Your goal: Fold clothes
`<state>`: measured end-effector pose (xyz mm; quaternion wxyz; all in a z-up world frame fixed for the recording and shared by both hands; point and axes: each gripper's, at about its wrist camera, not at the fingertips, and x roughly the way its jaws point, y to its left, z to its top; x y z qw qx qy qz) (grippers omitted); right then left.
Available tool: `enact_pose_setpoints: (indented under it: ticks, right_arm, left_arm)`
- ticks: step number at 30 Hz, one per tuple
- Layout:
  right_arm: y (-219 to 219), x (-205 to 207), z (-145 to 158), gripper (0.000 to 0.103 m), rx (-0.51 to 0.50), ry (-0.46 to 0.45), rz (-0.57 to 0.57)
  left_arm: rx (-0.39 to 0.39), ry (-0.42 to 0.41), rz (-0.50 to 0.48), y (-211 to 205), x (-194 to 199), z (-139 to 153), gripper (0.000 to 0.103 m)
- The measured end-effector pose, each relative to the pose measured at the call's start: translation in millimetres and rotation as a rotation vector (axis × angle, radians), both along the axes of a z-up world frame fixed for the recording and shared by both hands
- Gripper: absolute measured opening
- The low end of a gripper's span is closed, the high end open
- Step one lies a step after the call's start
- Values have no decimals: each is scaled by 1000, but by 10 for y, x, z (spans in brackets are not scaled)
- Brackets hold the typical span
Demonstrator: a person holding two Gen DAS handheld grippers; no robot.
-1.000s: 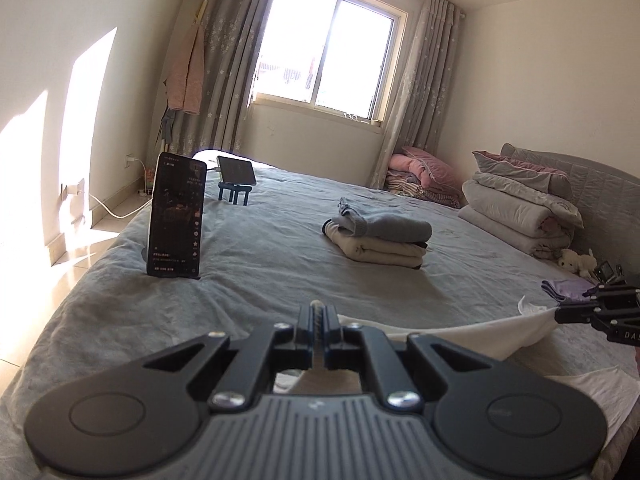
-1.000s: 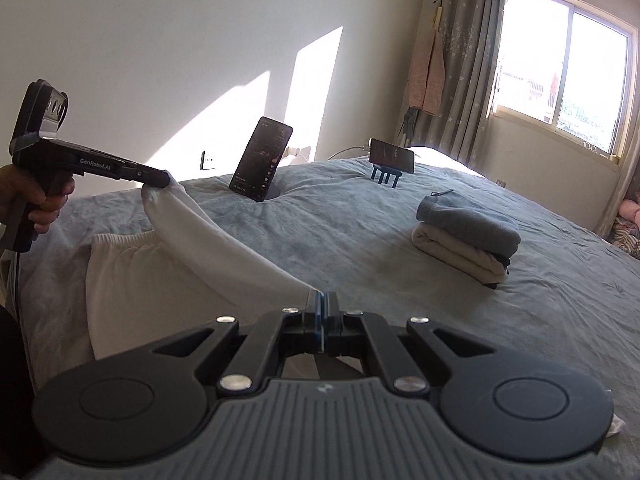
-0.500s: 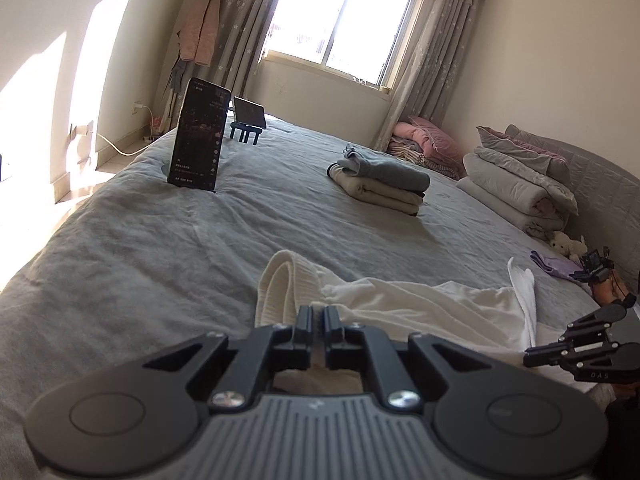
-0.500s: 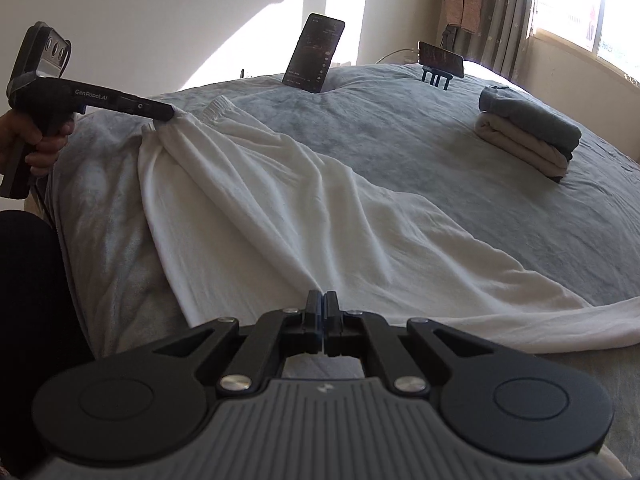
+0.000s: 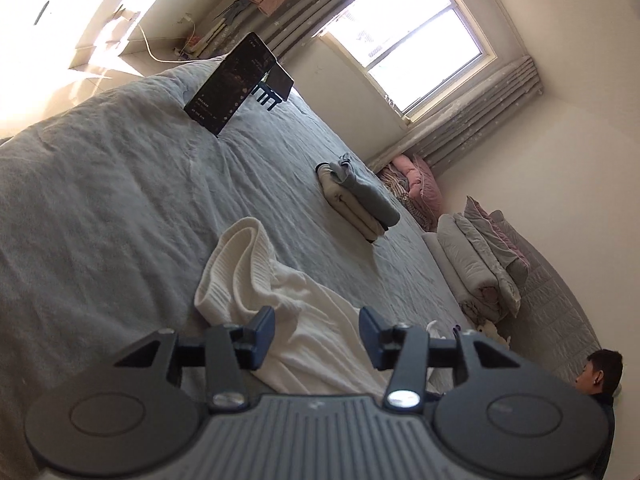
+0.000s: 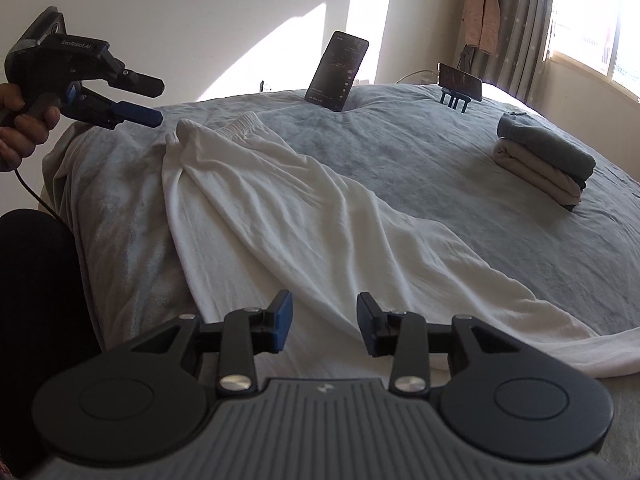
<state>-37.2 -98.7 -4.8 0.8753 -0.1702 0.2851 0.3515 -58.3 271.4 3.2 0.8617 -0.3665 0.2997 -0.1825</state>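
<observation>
Seen from my left wrist, my left hand-held gripper (image 5: pixel 316 334) is spread wide and holds nothing. Just beyond its fingers lie the white trousers (image 5: pixel 280 300), waistband end nearest, on the grey bed (image 5: pixel 100 200). Their length runs away to the lower right, behind the gripper body. This tilted view alone shows a folded pile (image 5: pixel 356 200) mid-bed, stacked bedding (image 5: pixel 480 264) and a person's head (image 5: pixel 600 372) at the far right.

From my right wrist, my right hand-held gripper (image 6: pixel 322 326) is also wide and empty, over the trousers' near edge. Only here does the whole garment show: long axis from waistband at upper left to leg end at lower right. Open bed lies between it and the folded pile. My left gripper hangs above the waistband corner, apart from it. Two phones (image 6: pixel 337 71) stand at the far edge.
</observation>
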Motion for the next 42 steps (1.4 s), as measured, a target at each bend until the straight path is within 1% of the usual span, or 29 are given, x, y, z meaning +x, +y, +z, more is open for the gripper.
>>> enact_pose_setpoints:
  ticks: [1, 2, 3, 9, 11, 13, 15, 16, 17, 18, 19, 20, 21, 22, 23, 24, 25, 26, 29, 31, 33, 35, 39, 41, 42]
  right_arm:
    - [-2, 6, -4, 40, 0, 0, 1]
    - [-4, 11, -8, 40, -1, 0, 2]
    - [-9, 13, -10, 40, -2, 2, 3]
    - [-53, 28, -38, 38, -23, 7, 13]
    - [-67, 44, -46, 38, -32, 7, 16]
    - [-61, 57, -47, 35, -39, 1, 25]
    - [-41, 55, -45, 35, -44, -5, 46]
    - [-22, 56, -39, 35, -35, -1, 70]
    - [-1, 53, -35, 35, -27, 2, 94]
    - [21, 50, -31, 35, -19, 4, 117]
    - [51, 51, -40, 33, -25, 1, 131]
    - [81, 51, -48, 32, -32, -1, 146]
    - [109, 58, -69, 31, -46, -8, 150]
    - [130, 67, -92, 26, -61, -14, 151]
    - [124, 68, -80, 21, -56, -15, 150]
    - [117, 69, -67, 10, -51, -17, 148]
    - [110, 69, -54, 3, -46, -18, 146]
    - [104, 70, -42, 1, -41, -19, 145]
    - [84, 72, -3, 0, -25, -23, 140]
    - [57, 58, 85, 0, 4, -30, 136]
    - [47, 17, 173, 0, 18, -51, 137]
    - [47, -44, 252, 0, 22, -71, 146]
    - [82, -168, 298, 0, 42, -59, 204]
    - [148, -228, 259, 0, 6, -82, 220]
    - [170, -223, 226, 0, -13, -92, 210]
  left_arm:
    - [-10, 15, 5, -15, 23, 1, 50]
    - [-16, 30, 11, -30, 46, 2, 58]
    - [-17, 42, 18, -48, 69, 5, 61]
    - [-15, 143, 58, -182, 248, -29, 65]
    - [-1, 176, 91, -222, 284, -38, 65]
    - [15, 211, 129, -253, 315, -43, 63]
    - [8, 243, 164, -258, 338, -63, 63]
    - [-5, 258, 183, -246, 345, -80, 61]
    - [-19, 274, 202, -235, 352, -97, 54]
    - [-24, 283, 219, -228, 352, -107, 50]
    - [-26, 288, 234, -225, 348, -114, 42]
    - [-27, 294, 249, -221, 345, -121, 31]
    - [-29, 297, 260, -219, 342, -125, 29]
    - [-31, 298, 267, -218, 336, -128, 25]
    - [-32, 297, 275, -218, 325, -130, 18]
    - [-32, 292, 284, -221, 309, -127, 16]
    - [-30, 285, 287, -224, 298, -121, 12]
    - [-29, 270, 281, -226, 290, -106, 8]
    - [-39, 197, 254, -215, 267, -38, 7]
    - [-51, 143, 225, -181, 265, 1, 7]
    - [-62, 91, 194, -143, 264, 37, 7]
    - [-57, 56, 153, -96, 267, 37, 7]
    - [-43, 43, 99, 44, 244, -68, 7]
    - [-18, 54, 101, 113, 222, -146, 7]
    - [-25, 67, 106, 146, 209, -196, 7]
